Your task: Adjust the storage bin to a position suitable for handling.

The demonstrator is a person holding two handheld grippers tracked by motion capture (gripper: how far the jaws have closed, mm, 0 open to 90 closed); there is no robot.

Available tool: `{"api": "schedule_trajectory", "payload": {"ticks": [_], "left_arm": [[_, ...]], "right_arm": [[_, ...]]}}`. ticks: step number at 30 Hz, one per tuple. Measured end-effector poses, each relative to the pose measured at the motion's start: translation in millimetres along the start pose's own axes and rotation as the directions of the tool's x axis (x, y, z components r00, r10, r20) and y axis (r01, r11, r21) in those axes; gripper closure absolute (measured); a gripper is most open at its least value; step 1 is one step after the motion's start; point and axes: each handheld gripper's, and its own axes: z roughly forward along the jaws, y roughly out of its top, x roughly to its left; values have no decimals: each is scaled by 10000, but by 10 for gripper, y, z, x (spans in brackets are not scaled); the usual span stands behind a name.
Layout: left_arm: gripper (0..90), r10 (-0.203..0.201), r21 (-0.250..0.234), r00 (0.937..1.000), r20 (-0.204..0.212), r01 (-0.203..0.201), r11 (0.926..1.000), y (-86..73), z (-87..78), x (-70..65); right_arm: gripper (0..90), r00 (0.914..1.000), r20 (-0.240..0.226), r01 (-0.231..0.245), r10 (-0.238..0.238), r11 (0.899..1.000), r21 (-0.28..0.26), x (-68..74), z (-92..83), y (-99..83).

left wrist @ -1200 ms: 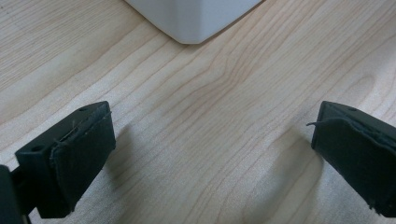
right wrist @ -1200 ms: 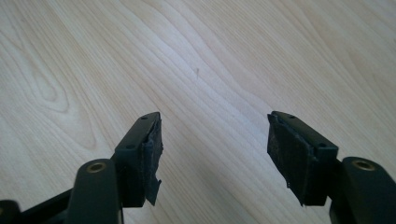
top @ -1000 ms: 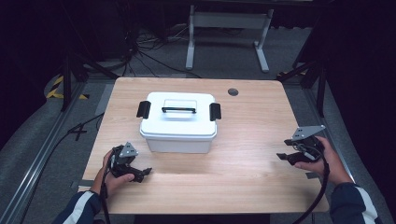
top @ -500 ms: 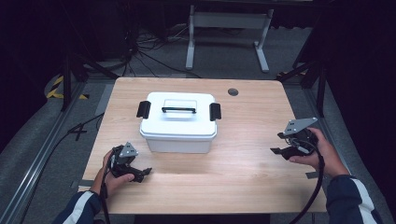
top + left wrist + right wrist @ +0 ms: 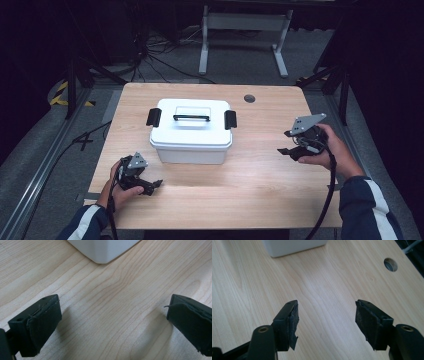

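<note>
Between the two grippers sits the white storage box (image 5: 191, 131), lid clamped on, untouched. Left gripper (image 5: 150, 185) and right gripper (image 5: 288, 145) gape empty over the desk (image 5: 260, 185); everything remains.

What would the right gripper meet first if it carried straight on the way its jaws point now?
Probably the white box: the right gripper, jaws open and empty, looks across bare table toward the box's corner. It aims slightly to one side, so it might just pass it.

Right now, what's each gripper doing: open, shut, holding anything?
Left gripper: open, nothing between the jaws, low over the table.
Right gripper: open, empty, off to the side of the white box.
</note>
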Motion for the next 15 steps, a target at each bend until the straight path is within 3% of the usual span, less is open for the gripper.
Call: {"api": "schedule_trajectory", "payload": {"ticks": [5,15], "left_arm": [[1,-2,3,10000,-3,2,10000,0,0,0],[1,74,-8,10000,50,-74,10000,4,4,8]], "right_arm": [[363,9992,4,403,-403,9984,-394,-4,-51,224],[368,9931,-173,1149,-1157,9925,-429,-22,-1,645]]}}
